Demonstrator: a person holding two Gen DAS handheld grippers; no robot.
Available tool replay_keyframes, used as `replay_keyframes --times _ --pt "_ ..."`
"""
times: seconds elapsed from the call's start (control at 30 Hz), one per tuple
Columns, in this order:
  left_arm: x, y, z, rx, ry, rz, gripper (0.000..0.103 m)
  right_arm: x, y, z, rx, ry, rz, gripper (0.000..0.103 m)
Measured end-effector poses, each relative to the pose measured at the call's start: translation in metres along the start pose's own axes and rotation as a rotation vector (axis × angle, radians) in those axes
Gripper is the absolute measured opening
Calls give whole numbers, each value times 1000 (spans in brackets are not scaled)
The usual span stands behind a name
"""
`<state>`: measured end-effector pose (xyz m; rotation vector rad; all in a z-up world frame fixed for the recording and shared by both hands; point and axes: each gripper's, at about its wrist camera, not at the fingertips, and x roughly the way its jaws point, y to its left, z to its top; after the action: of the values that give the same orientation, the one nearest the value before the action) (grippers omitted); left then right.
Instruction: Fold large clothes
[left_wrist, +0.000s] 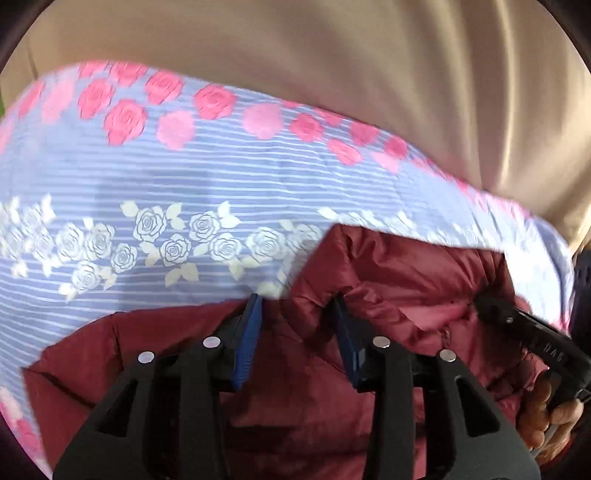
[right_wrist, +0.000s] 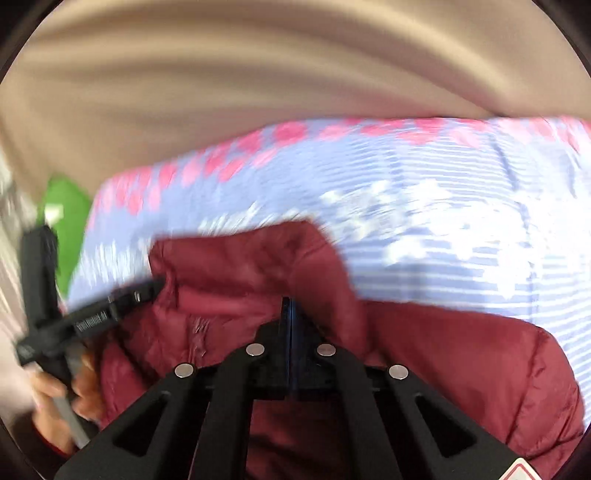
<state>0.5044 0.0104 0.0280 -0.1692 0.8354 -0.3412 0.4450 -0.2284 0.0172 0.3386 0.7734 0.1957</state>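
Garment: a dark red padded jacket (left_wrist: 388, 266) lies on a bed cover (left_wrist: 184, 177) of lilac stripes with pink and white roses; it fills the near part of both wrist views, puffy and bunched, not flat.
Setting: a beige curtain (left_wrist: 332, 55) hangs behind the far edge of the cover; something green (right_wrist: 62, 206) shows at the left of the right wrist view, too blurred to name.
Left gripper: the left gripper (left_wrist: 295, 306) has its blue pads spread apart with jacket fabric lying between them; the pads do not look pressed on the cloth, so I judge no grip.
Right gripper: the right gripper (right_wrist: 290, 306) has its jaws pressed together; the tips sit at a fold of the jacket; whether any cloth is caught in them I cannot tell.
Hands: a hand (left_wrist: 550, 413) holds the right tool at the edge of the left view; the other hand (right_wrist: 55, 398) holds the left tool at the edge of the right view; the two tools are near each other over the same part of the jacket.
Done so far: one flap of the jacket appears turned over onto the body, its raised edge standing above the cover; this reads as a first fold at most.
Left to do: the jacket is lumpy and uneven; smoothing, further folds and squaring into a compact shape seem still ahead; blur hides the finer edges.
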Motion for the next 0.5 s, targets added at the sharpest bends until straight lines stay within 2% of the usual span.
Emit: replay_keyframes --times 0.07,0.1,0.13,0.17,0.23,0.3,0.4,0.5 --pt "-9 7 2 -44 -40 -2 39 -14 -7 -2 43 -61 16 0" --pt "-17 6 3 -48 -62 11 38 -24 -4 -5 29 -91 -8 0" --pt "-31 3 3 -42 -96 2 37 -38 8 -10 -31 -120 -37 0" --pt "-45 -2 1 -24 -118 -20 37 -46 18 -14 -85 -120 -20 6" --pt "-73 -15 -5 22 -127 -75 37 -50 45 -23 -193 -63 26 8" --pt "-86 -31 -10 69 -107 -98 40 -42 71 -35 -299 11 34 6" --pt "-61 -56 -19 178 0 -32 40 -4 101 -44 -383 122 -11 2" --pt "-23 -57 -20 165 63 27 40 27 106 -40 -367 171 -61 0"
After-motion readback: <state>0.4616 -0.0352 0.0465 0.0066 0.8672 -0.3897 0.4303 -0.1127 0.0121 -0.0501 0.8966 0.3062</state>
